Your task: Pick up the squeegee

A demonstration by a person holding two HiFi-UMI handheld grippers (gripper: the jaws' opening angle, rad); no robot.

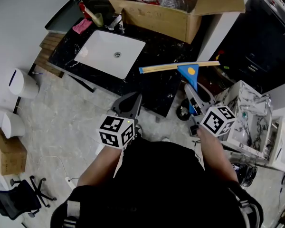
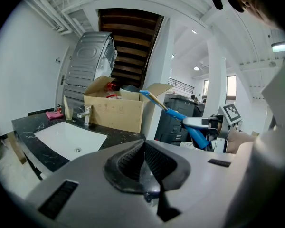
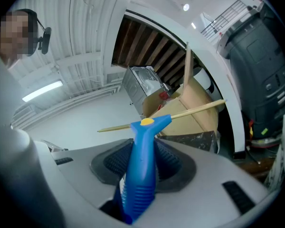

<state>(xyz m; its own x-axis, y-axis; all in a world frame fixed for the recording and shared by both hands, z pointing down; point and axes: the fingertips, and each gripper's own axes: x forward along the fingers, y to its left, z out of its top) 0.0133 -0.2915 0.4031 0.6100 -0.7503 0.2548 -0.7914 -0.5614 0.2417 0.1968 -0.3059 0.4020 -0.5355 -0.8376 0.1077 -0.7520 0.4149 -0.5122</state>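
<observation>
Right claw clamps a blue-handled squeegee with yellowish blade.

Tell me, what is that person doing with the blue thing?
A person holds a two-jaw gripper in each hand. The right gripper is clamped on the handle of a blue plastic squeegee with a long yellow blade, held up in the air by the black marble counter. The left gripper is shut and empty, held near the counter's white rectangular sink.
</observation>
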